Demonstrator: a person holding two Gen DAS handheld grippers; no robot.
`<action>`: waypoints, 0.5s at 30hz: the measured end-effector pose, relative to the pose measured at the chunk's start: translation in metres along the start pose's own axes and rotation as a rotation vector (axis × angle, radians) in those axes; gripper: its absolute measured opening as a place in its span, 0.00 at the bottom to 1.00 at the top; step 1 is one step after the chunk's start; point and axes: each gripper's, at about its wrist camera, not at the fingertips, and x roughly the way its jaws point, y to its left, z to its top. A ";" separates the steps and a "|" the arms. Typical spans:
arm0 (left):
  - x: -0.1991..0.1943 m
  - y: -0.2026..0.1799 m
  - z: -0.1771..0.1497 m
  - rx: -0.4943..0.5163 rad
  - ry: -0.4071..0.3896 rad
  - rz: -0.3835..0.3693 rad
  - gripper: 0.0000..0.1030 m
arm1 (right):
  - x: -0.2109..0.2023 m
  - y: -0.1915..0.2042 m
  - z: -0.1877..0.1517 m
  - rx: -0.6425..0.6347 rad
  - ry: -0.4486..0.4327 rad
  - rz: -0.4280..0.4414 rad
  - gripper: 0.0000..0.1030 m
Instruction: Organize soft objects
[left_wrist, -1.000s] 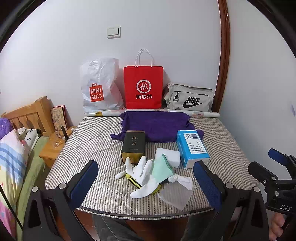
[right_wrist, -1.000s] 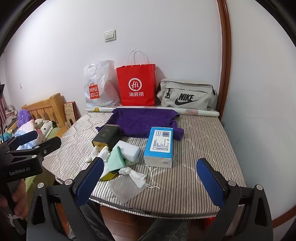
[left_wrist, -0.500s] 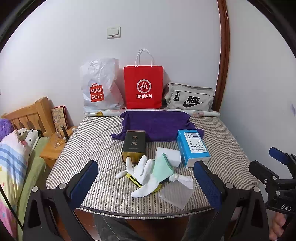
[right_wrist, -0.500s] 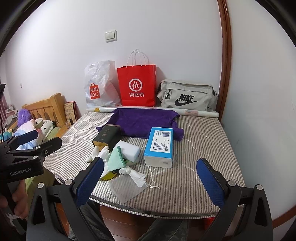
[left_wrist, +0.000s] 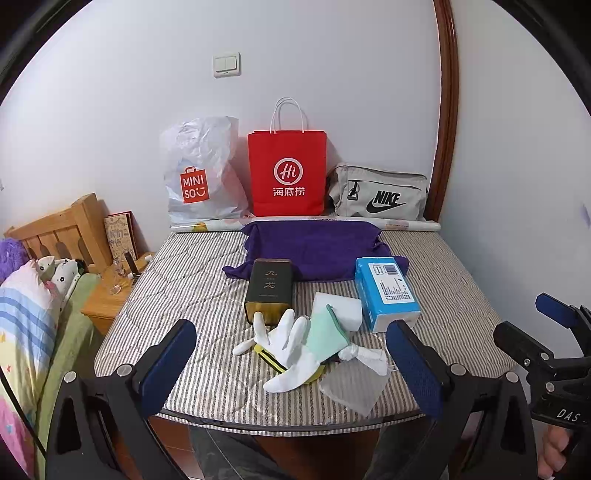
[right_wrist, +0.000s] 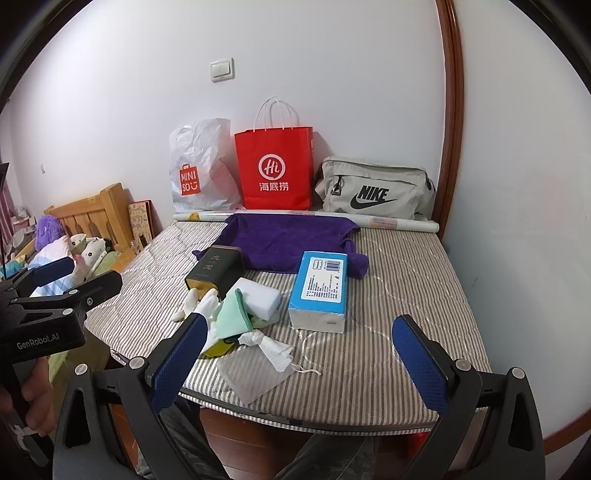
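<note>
While both grippers, left gripper (left_wrist: 291, 365) and right gripper (right_wrist: 295, 360), hover with fingers spread and empty, a white glove (left_wrist: 291, 350) lies between the left fingers on the bed (left_wrist: 192, 280).

Very little has changed, and only by a shade. Seen from the left gripper (left_wrist: 291, 332), the heap lying between its jaws has slid slightly toward the right jaw; the black tin (left_wrist: 271, 291), the white glove (left_wrist: 291, 354) and the blue tissue pack (left_wrist: 386, 291) each sit a touch further that way than a second ago. Seen from the right gripper (right_wrist: 300, 321), the white foam block (right_wrist: 258, 295) between the jaws and the red bag (right_wrist: 273, 170) far beyond their gap have drifted toward its right jaw too, more faintly still.
</note>
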 end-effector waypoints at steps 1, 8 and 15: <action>-0.001 0.001 0.000 0.000 0.001 0.000 1.00 | 0.001 0.001 -0.001 0.000 0.000 -0.001 0.96; -0.001 0.002 -0.001 0.002 0.001 -0.002 1.00 | 0.004 0.003 -0.002 -0.009 0.004 0.005 0.96; 0.003 0.004 0.000 0.007 0.010 0.000 1.00 | 0.010 0.003 -0.008 -0.016 0.009 0.017 0.96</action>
